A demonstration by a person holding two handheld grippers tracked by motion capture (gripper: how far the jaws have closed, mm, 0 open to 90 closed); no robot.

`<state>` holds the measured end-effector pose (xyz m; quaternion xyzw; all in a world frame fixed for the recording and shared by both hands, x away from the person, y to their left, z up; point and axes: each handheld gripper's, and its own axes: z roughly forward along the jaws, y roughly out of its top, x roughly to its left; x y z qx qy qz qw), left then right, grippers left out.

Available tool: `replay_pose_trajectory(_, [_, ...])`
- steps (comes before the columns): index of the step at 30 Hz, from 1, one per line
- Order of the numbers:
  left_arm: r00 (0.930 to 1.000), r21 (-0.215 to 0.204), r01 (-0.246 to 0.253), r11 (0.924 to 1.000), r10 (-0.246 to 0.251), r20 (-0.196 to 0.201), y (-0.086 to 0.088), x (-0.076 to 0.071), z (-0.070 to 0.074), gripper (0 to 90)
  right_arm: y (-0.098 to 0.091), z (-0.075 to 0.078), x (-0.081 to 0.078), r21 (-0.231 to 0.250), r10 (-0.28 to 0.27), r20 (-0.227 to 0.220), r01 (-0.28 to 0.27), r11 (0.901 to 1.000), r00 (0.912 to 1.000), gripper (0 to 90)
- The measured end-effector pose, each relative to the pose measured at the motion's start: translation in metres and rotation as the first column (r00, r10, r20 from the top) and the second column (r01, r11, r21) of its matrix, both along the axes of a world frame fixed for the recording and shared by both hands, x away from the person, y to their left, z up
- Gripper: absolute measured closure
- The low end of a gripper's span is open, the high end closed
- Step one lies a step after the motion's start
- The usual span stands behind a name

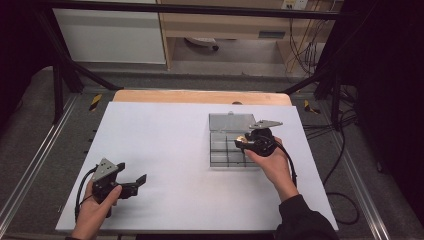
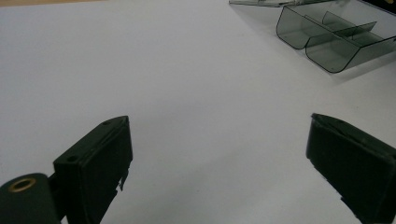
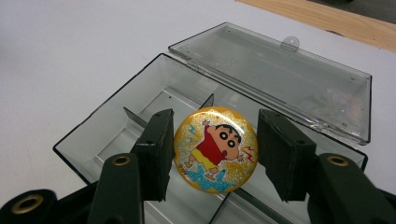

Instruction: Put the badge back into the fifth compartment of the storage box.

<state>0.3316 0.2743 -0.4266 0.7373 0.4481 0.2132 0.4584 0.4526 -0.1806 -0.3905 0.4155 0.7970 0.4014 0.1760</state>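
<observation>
The counter (image 1: pixel 165 150) carries a white sheet over its surface, with a strip of bare wood exposed along the far edge. A clear plastic compartment box (image 1: pixel 226 152) lies directly on the sheet, right of centre, its hinged lid (image 1: pixel 227 122) folded open flat on the far side.

Box (image 2: pixel 336 37) cropped at frame edge

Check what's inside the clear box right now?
The clear box, lid open, shows bare compartments split by dividers. The round cartoon badge sits between the right gripper's jaws over the box. The compartments under the badge and jaws are covered.
</observation>
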Motion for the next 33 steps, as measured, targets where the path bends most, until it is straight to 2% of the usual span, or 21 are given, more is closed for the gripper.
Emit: replay_pose_trajectory(33, [1.0, 0.007, 0.006, 1.0, -0.006, -0.002, -0.0009, 0.0, -0.0005, 7.2, 0.0043, -0.0078, -0.0014, -0.034, 0.024, -0.041, -0.026, 0.9991, 0.9988, 47.8])
